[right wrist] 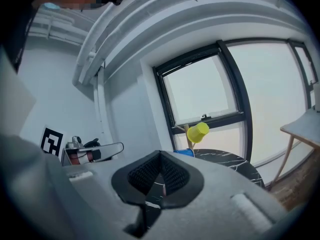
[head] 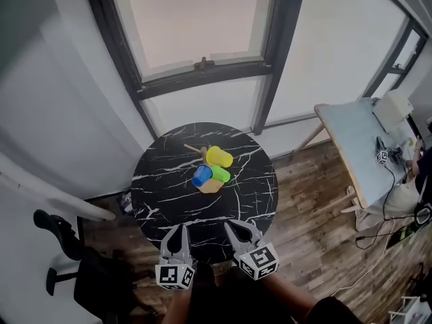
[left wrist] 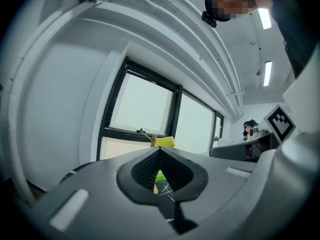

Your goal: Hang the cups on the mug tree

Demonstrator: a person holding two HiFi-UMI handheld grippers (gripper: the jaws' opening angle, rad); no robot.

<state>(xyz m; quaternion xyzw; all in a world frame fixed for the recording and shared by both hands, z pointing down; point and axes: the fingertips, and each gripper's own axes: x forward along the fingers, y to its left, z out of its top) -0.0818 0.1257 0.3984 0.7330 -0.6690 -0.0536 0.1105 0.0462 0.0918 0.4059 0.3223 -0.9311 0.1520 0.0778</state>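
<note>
Round black marble bench (head: 169, 194) with white veining, sitting right under a big dark-framed window (head: 202, 25) (panes blown out to flat white daylight, handle on the middle rail). White walls (head: 54, 113) either side. Dark wood plank floor (head: 310, 194). Second, pale bench (head: 347, 140) on wooden legs at right, cluttered, with cables trailing on the floor near it. Black office chair (head: 88, 275) lower left. Ceiling strip lights (left wrist: 264, 18) are on.

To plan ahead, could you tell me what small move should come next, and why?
Probably draw both back and rest: the yellow cup, blue cup and green cup all seem hung on the mug tree, no loose cup shows on the table, and the left gripper and right gripper are shut and empty.
</note>
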